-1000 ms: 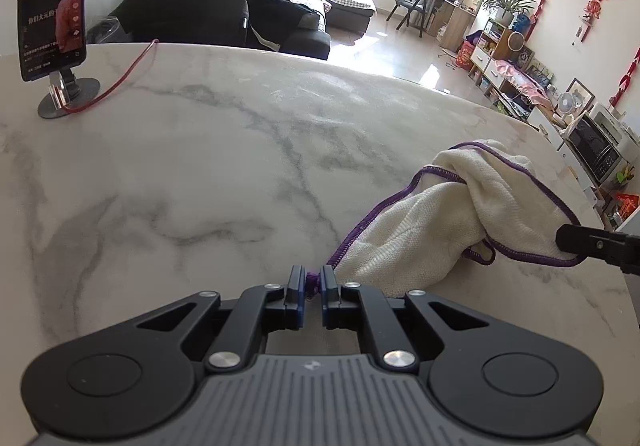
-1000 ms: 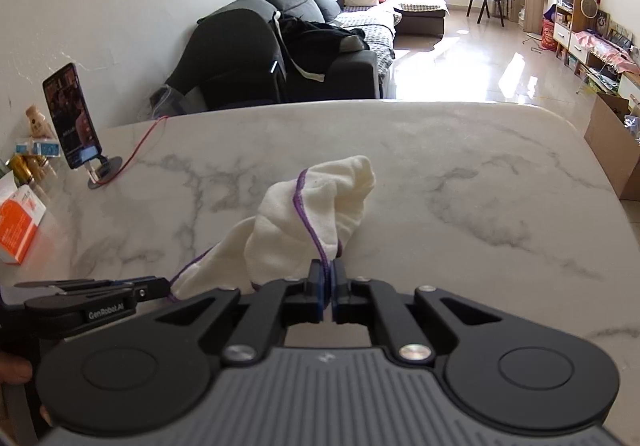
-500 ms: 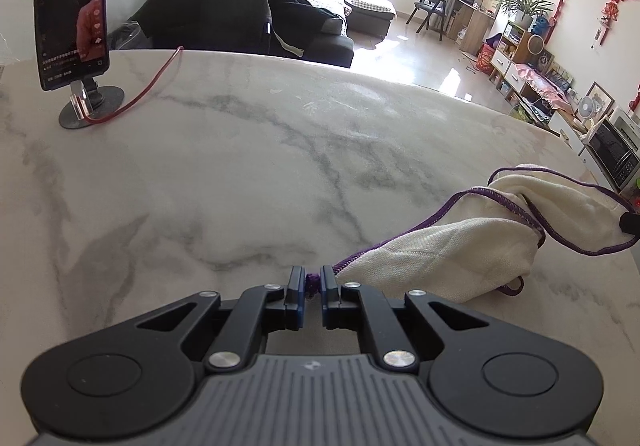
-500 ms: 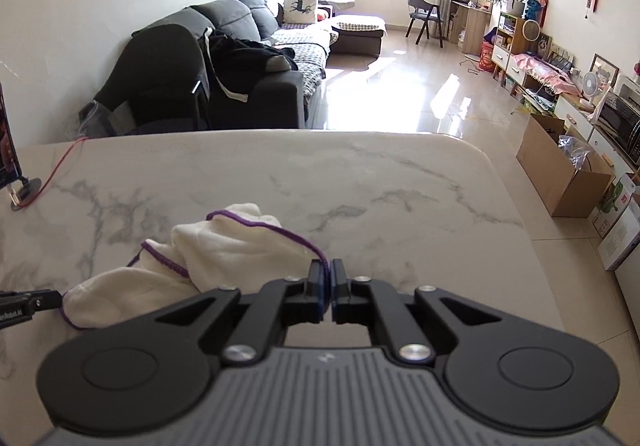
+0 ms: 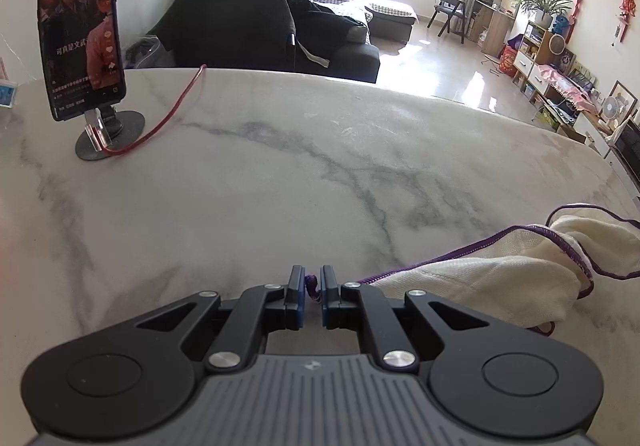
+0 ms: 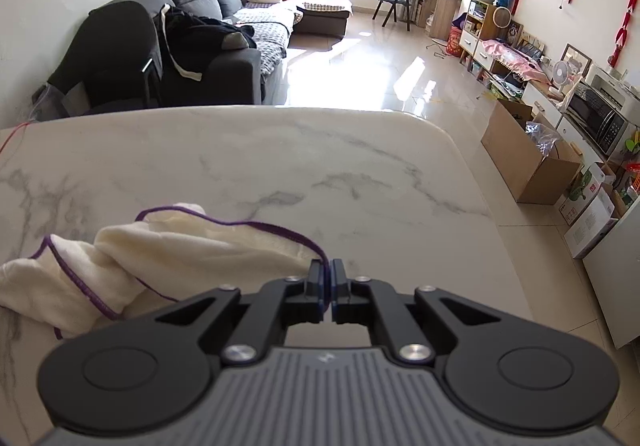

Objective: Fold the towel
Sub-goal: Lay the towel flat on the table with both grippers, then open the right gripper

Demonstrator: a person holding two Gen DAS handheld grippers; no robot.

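Left wrist view first: the left hand-held gripper [image 5: 312, 282] has its two black fingers drawn almost together, and a purple corner of the towel [image 5: 500, 278] is pinched in the narrow slit between them; from that pinch the purple hem runs off to the right, and the cream cloth lies bunched on the desk [image 5: 280, 182] toward the right edge of the picture, folds heaped over one another, part of it lifted a little off the marble. Farther out on the left of the same desk stands a phone [image 5: 80, 26], upright on a round stand [image 5: 110, 136], its screen lit; a red cable [image 5: 168, 118] trails from the stand's base across the marble and over the far edge. Beyond the desk a dark sofa [image 5: 280, 30] sits under bright windows.

Right wrist view: the right hand-held gripper [image 6: 327, 274] is closed tight, fingers meeting, with the purple hem of the towel [image 6: 160, 250] caught at their tips; the cloth spreads away to the left of it, rumpled in soft rolls, resting on the white veined desk [image 6: 320, 166] near its front; the desk's right corner is rounded, and past it on the tiled floor stands an open cardboard box [image 6: 528, 162]; along the right wall runs a low cabinet with a microwave [image 6: 596, 118] on it.
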